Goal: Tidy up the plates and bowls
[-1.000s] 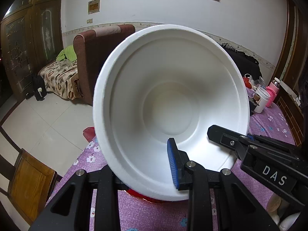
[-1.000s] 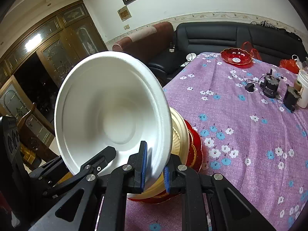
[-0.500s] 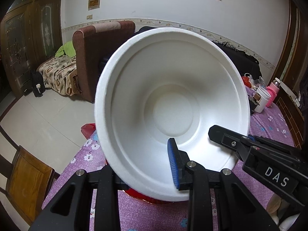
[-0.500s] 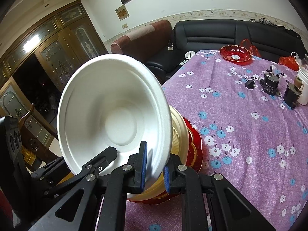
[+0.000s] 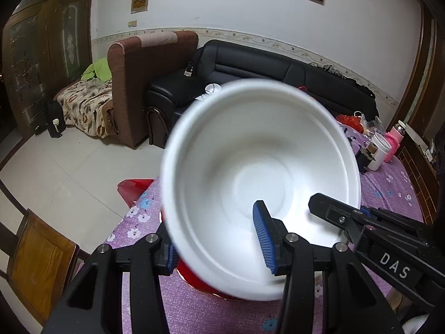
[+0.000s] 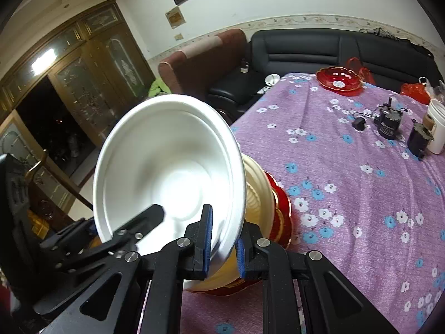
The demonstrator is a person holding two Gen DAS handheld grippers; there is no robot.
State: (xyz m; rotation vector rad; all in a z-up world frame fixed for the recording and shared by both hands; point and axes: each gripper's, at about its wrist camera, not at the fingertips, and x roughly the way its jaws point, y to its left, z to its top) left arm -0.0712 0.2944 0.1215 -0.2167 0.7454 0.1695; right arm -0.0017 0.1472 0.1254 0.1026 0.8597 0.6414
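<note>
Your right hand-held gripper [image 6: 222,240] is clamped nearly closed on the near rim of the white foam bowl [image 6: 172,172], with 1 blue pad inside the bowl and the other against its outer wall. The bowl is tilted steeply, its opening turned toward you, and its underside sits against the cream ribbed bowl [image 6: 257,192] at the top of the stack. That cream bowl is nested in the red plates with gold edges [image 6: 283,211], which rest on the purple flowered tabletop [image 6: 347,194].

Your left hand-held gripper [image 5: 217,239] straddles the same white foam bowl [image 5: 258,167] at its lower rim, and its jaws are opening. The right blue pad [image 5: 262,239] stands inside the bowl; the left pad is mostly hidden behind the rim, so you cannot tell from this view whether it presses the foam.

Well beyond the white foam bowl, near the far edge of the tabletop, lies a red scalloped glass dish [image 6: 339,79]. To the far right of the bowl stand a white cup [image 6: 436,128] and 2 small dark devices [image 6: 389,122].
</note>
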